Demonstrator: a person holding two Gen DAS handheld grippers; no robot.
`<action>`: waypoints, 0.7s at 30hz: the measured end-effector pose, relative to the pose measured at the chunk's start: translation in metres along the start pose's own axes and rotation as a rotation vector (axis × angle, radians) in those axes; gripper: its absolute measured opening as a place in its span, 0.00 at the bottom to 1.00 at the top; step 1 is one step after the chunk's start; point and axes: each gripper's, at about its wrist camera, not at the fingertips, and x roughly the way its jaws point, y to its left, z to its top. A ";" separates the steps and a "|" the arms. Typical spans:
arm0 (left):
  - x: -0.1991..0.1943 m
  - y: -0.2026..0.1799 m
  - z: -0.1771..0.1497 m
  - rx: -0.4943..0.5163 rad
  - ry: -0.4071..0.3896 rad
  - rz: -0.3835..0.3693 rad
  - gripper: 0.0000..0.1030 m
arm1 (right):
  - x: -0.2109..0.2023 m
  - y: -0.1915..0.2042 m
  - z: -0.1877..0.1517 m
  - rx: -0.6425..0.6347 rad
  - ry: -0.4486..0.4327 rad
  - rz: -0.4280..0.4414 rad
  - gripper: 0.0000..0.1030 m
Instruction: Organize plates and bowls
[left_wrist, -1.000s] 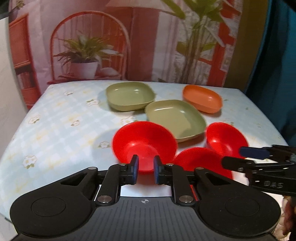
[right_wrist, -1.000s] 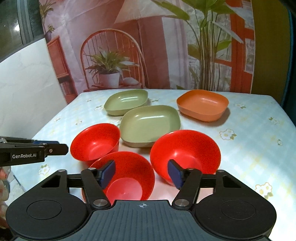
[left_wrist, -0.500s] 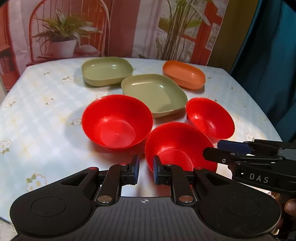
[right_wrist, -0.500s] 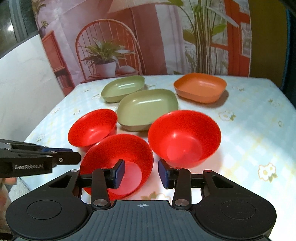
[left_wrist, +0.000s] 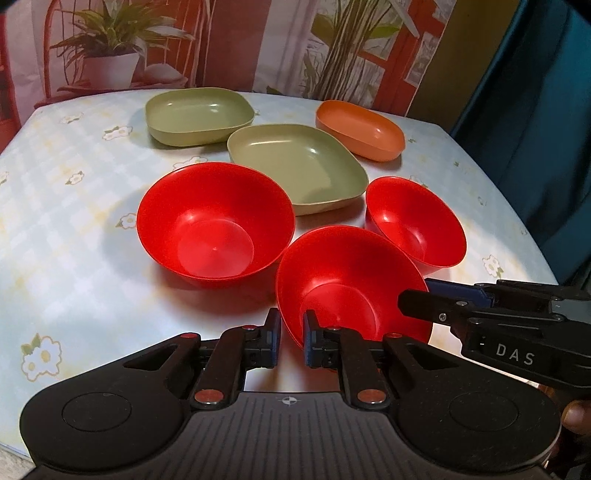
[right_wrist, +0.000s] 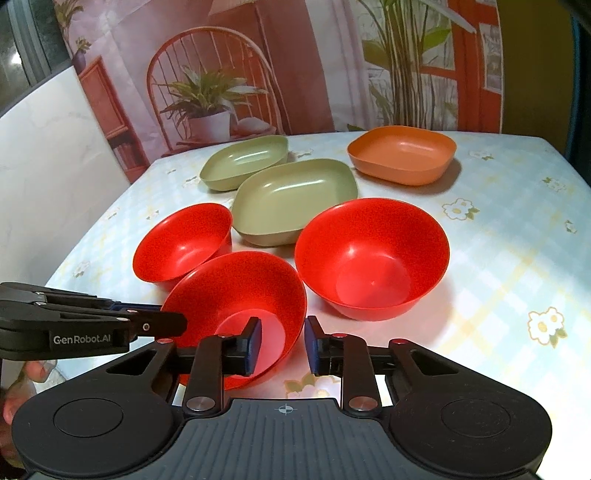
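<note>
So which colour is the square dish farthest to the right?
Orange, seen best in the right wrist view.

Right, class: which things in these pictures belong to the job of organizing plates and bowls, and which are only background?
Part of the job:
three red bowls
two green plates
orange plate
left gripper, right gripper

Only background:
floral tablecloth
printed backdrop with chair and potted plant

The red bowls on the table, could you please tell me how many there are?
3: a near red bowl at both grippers' jaws, a left red bowl and a right red bowl nearer the green dishes. None appears hidden.
</note>
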 end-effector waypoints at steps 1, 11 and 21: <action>0.000 0.000 0.000 0.000 -0.001 -0.001 0.13 | 0.000 0.000 0.000 0.001 0.002 0.000 0.21; -0.002 0.002 -0.002 -0.001 0.001 -0.011 0.13 | 0.004 -0.002 -0.001 0.013 0.018 -0.023 0.10; -0.013 0.003 -0.004 0.011 -0.022 -0.017 0.13 | -0.001 -0.002 -0.001 0.015 0.009 -0.022 0.10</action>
